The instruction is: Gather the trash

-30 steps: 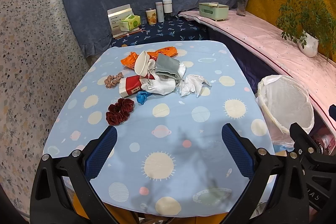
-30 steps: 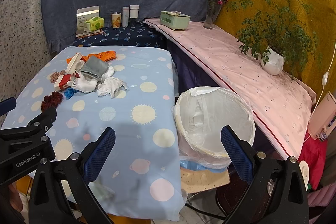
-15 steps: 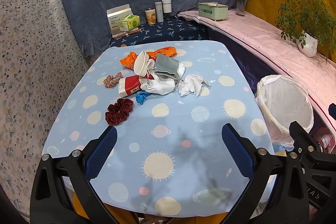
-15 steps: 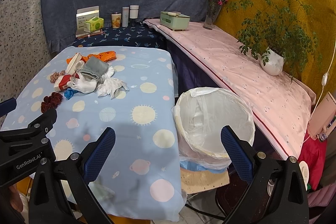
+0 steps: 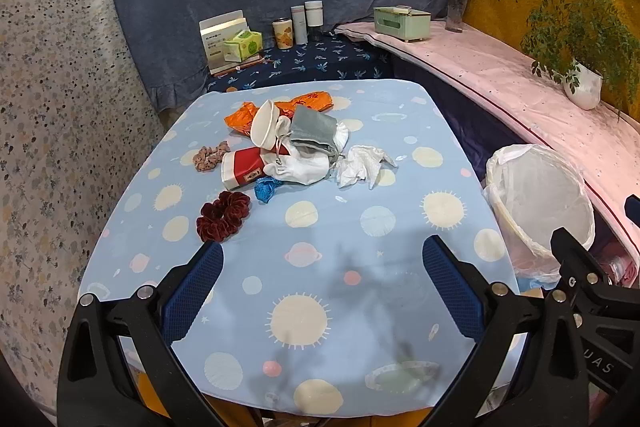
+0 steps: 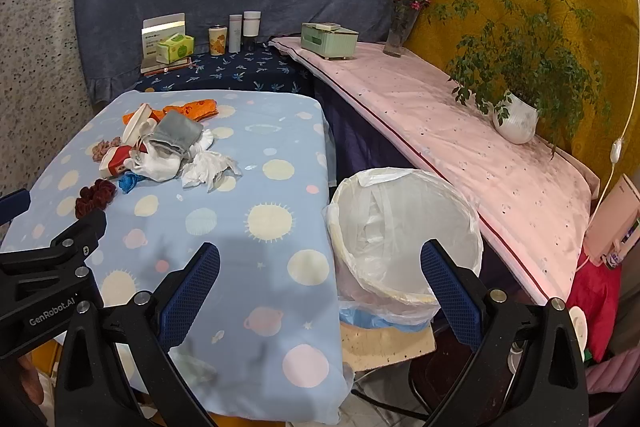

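A heap of trash lies on the far half of the blue planet-print table: an orange wrapper, a white paper cup, a grey pouch, a red-and-white carton, white cloth, a crumpled tissue and a blue scrap. A dark red scrunchie and a pink scrunchie lie beside it. A bin with a white liner stands right of the table. My left gripper is open above the near table, empty. My right gripper is open, empty, over the table edge and bin.
A dark blue shelf behind the table holds a tissue pack, boxes and bottles. A pink-covered ledge on the right carries a green box, a flower vase and a potted plant. A pink device sits at far right.
Both views have shifted only slightly; the grippers stay open and nothing on the table has moved.
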